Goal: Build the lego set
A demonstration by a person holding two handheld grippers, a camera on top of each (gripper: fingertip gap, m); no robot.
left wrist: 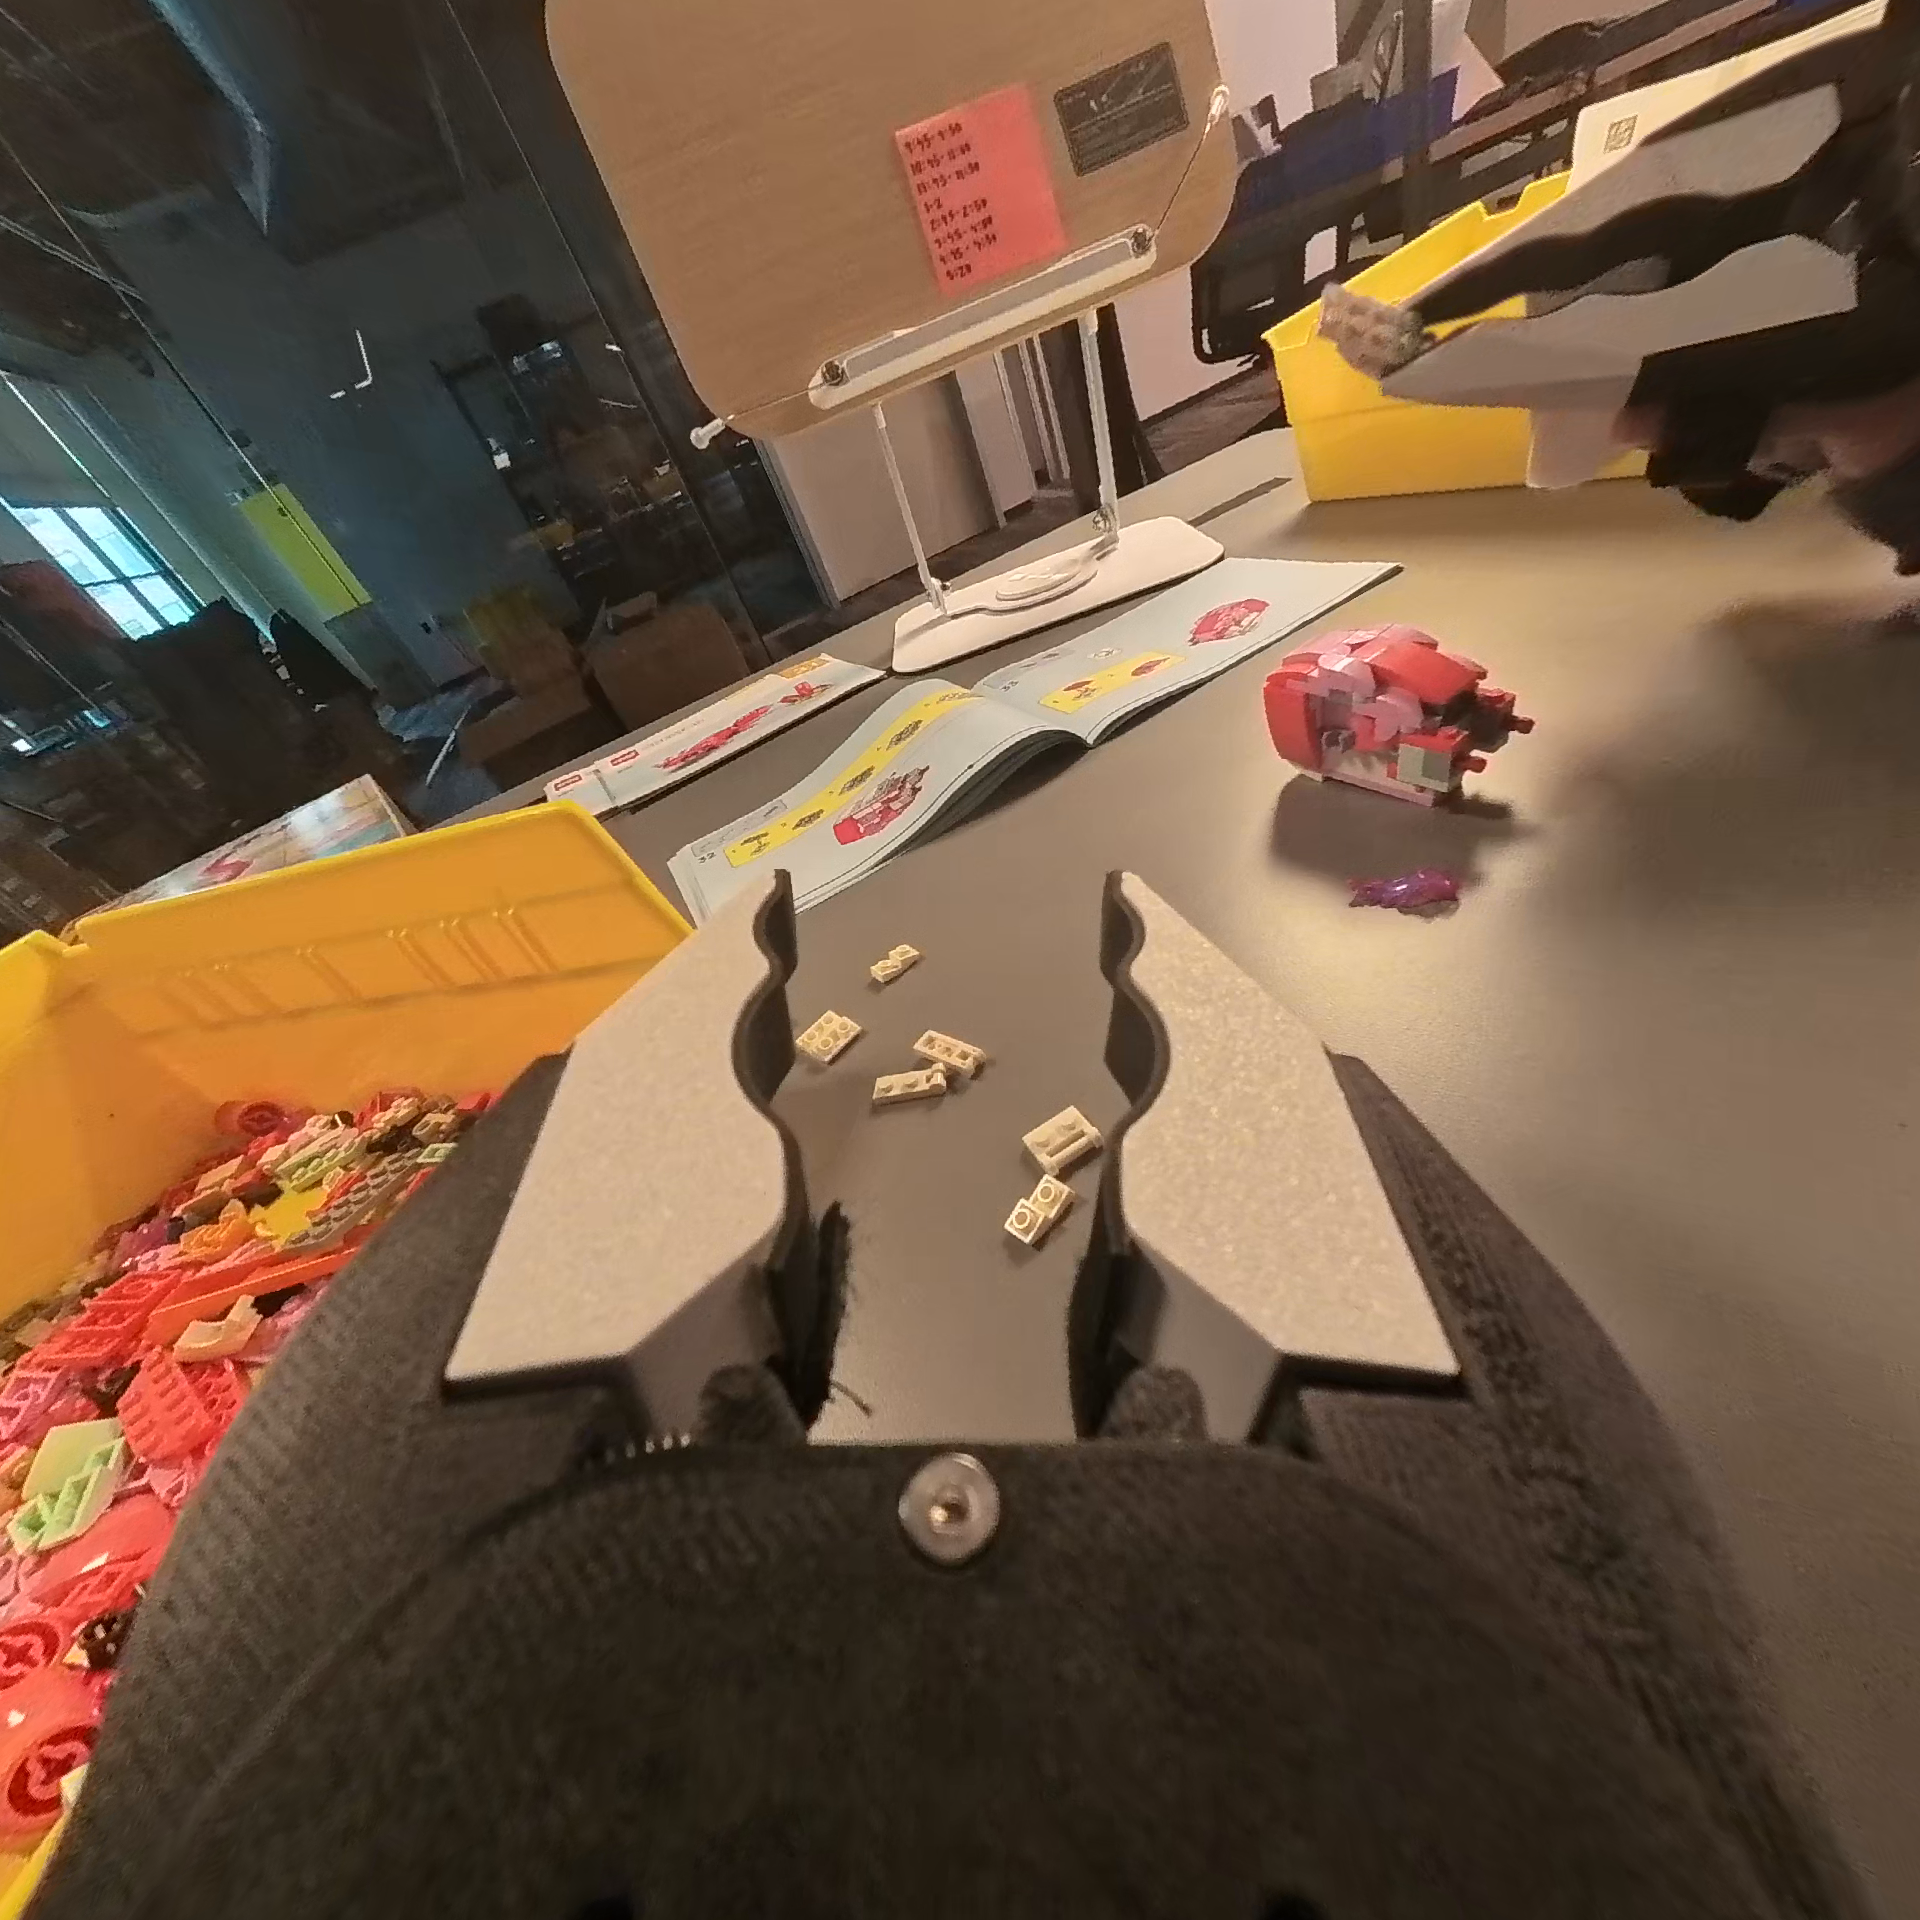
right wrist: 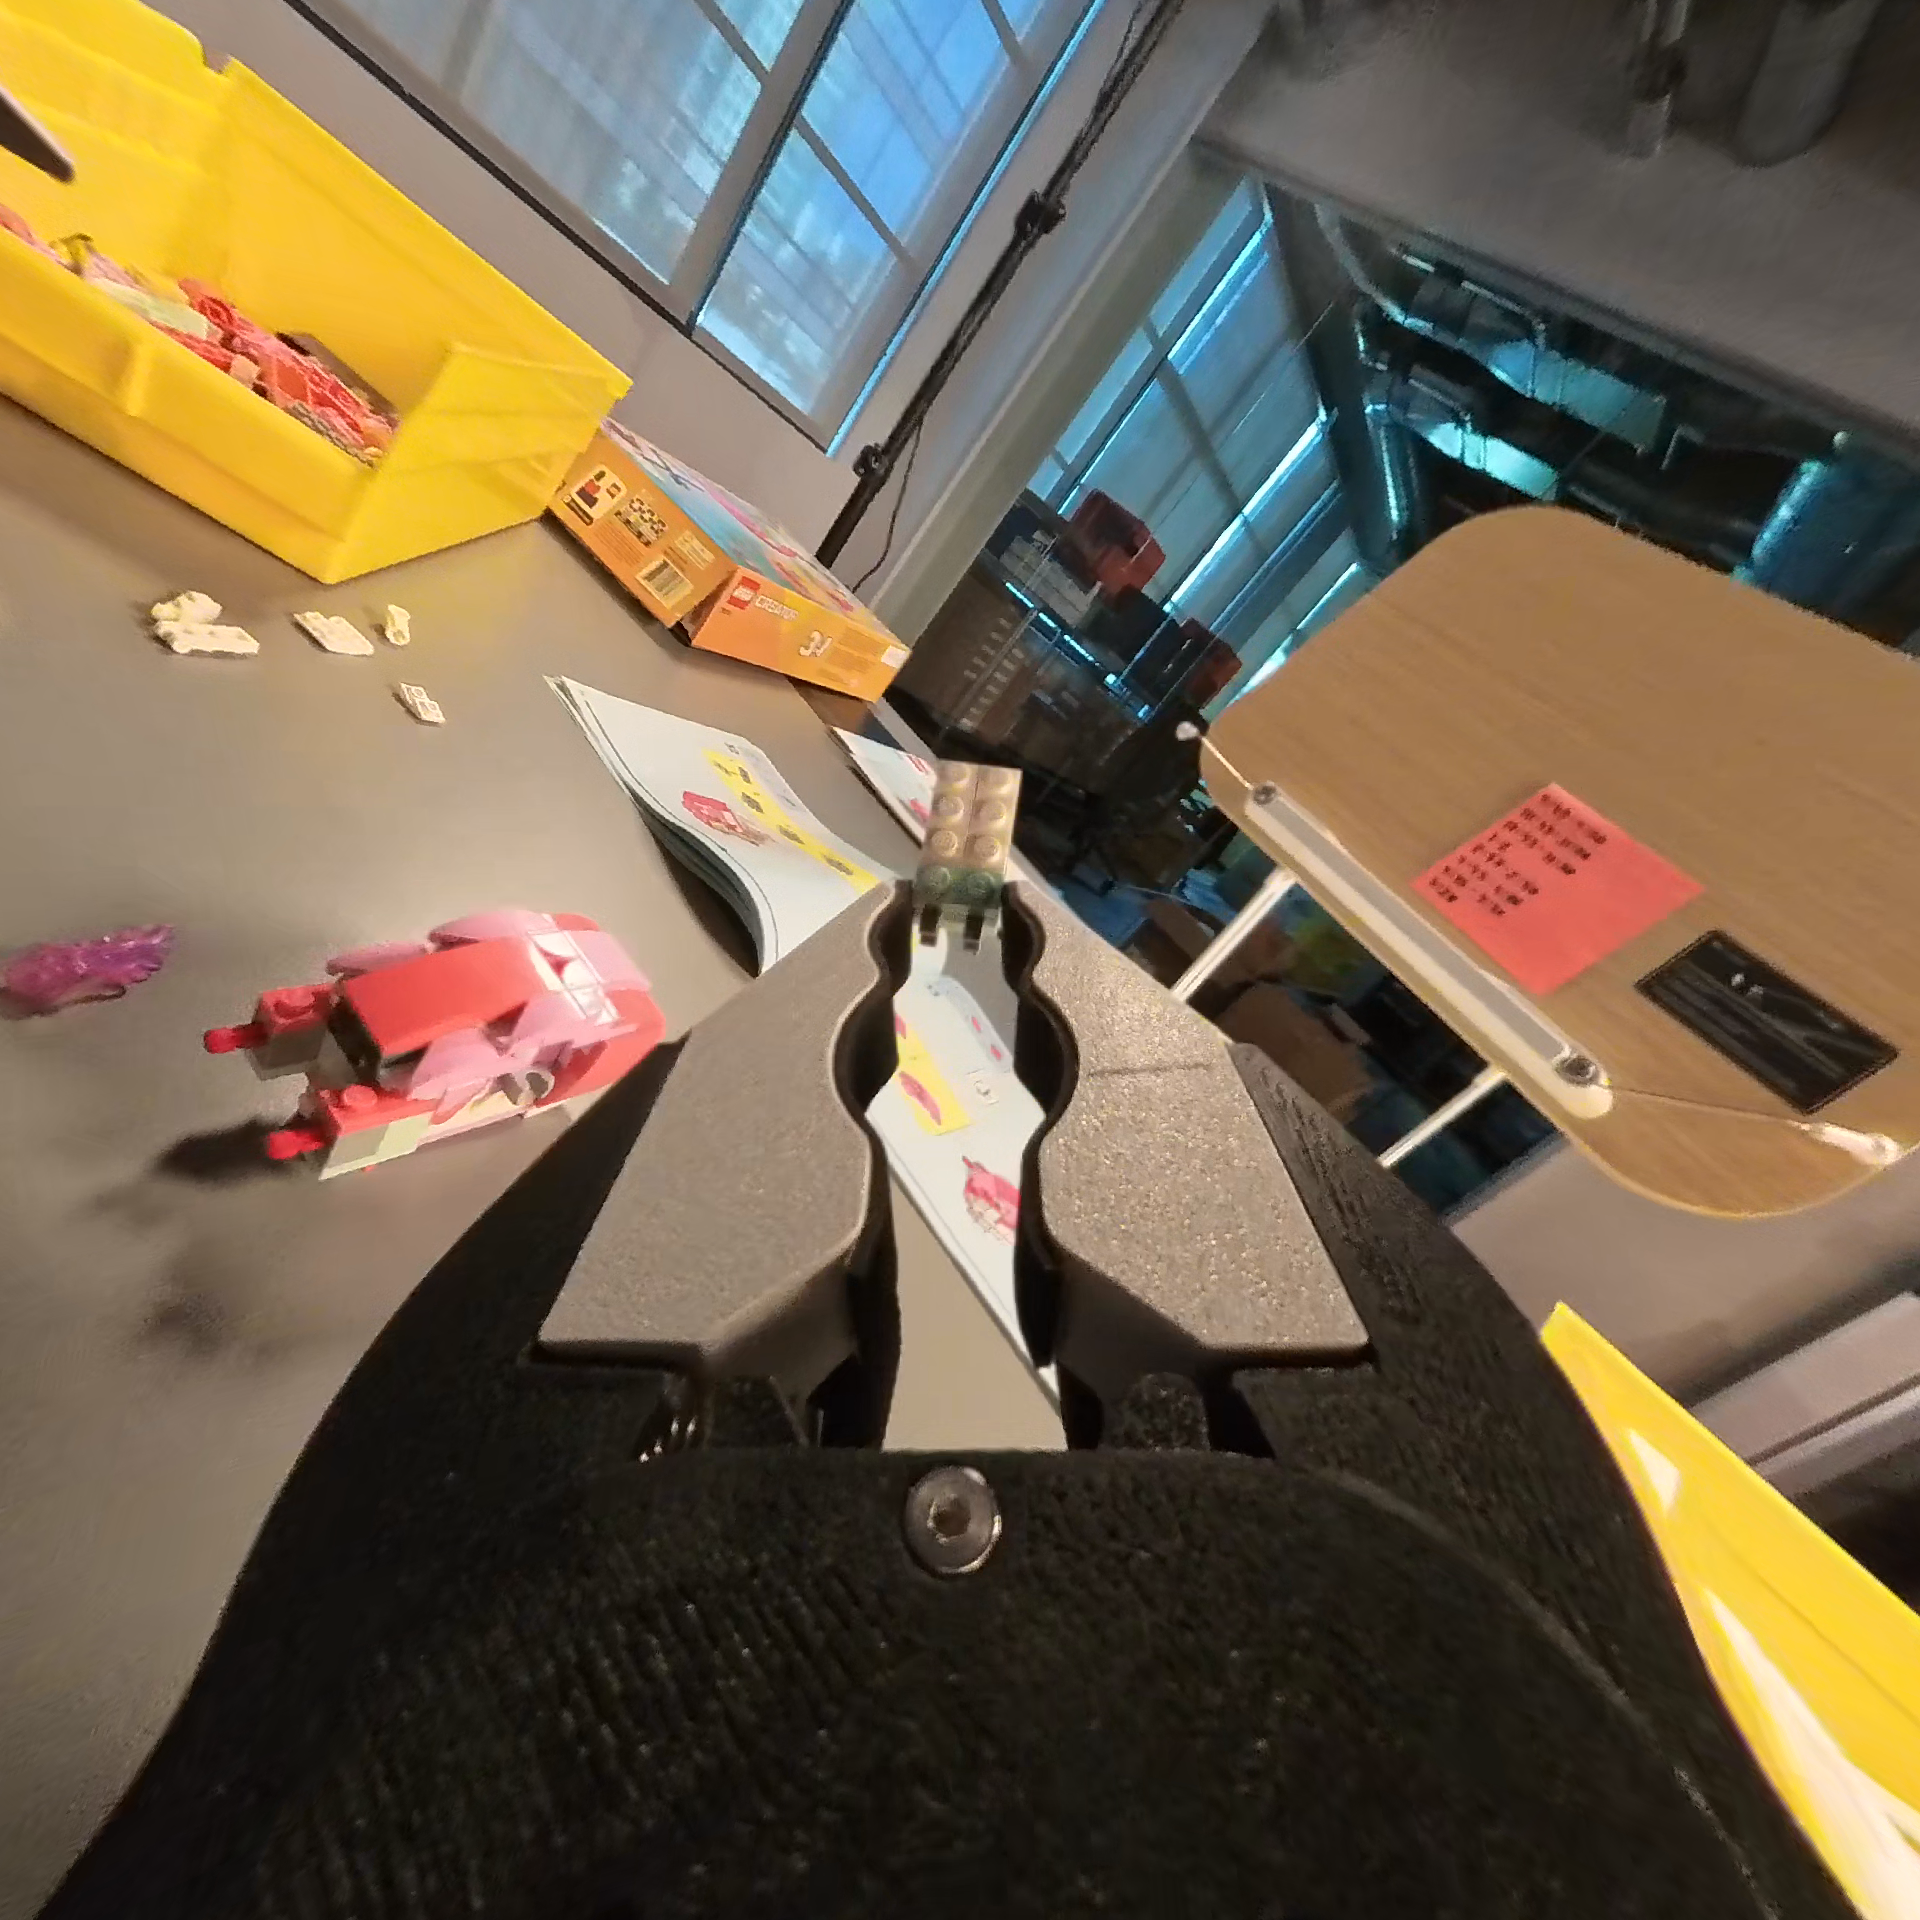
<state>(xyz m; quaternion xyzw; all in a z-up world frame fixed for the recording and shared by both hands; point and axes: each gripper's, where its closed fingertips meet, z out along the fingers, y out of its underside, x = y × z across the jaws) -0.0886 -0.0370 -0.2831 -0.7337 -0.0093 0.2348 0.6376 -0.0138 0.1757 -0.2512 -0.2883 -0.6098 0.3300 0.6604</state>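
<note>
Hovering low over the grey table [left wrist: 1558, 1143], the left claw [left wrist: 945, 914] has its fingers spread wide with nothing between them. Several small cream plates [left wrist: 940, 1055] lie loose on the table right under that gap, a yellow bin [left wrist: 343, 966] of mixed bricks just to its left. Off to its right and ahead sits a red and pink brick model [left wrist: 1387, 727], a purple translucent bit [left wrist: 1403, 891] near it, and an open instruction booklet [left wrist: 935, 758] straight ahead.

Up in the air, the right claw [right wrist: 948, 904] is clamped on a tan studded plate [right wrist: 971, 831], fingertips pinching its near end while most of it juts forward. That piece looks light, rigid and slick; a hold across the short edges seems best, as it could pivot.

Only the right wrist view shows the studs and an orange box [right wrist: 727, 592]; only the left shows the bin's contents up close.
</note>
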